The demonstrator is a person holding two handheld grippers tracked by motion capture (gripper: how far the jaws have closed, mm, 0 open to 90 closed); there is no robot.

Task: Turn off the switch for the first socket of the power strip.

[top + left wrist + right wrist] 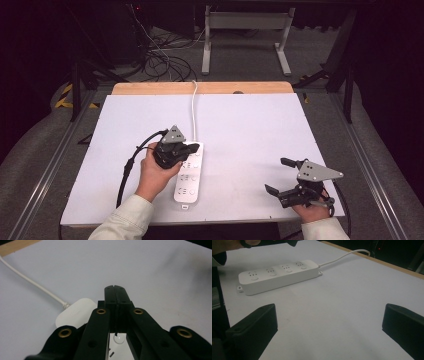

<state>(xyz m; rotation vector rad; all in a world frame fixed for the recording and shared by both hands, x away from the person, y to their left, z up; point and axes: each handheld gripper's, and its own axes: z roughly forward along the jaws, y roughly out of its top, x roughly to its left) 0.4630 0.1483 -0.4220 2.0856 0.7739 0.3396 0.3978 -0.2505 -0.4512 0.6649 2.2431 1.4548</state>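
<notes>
- The left gripper [192,149], a black two-jaw tool with a grey three-cornered plate on top, hangs over the far end of the strip, left of the bench's middle; its jaws are clenched flat against each other with nothing between them, as the left gripper view shows
- In that view the closed tips [116,291] point past the strip's rounded far end, and a small round button [119,338] lies under the jaws
- The long white plastic four-socket power strip [189,171] lies flat on the white bench [250,125], running from near the front edge towards the middle, left of centre
- Its thin white cable [194,110] leaves the far end and runs to the bench's wooden back edge
- The right gripper [281,175], black with the same grey plate, rests near the front right corner, well apart from the strip; its jaws are released, spread wide over bare bench, holding nothing
</notes>
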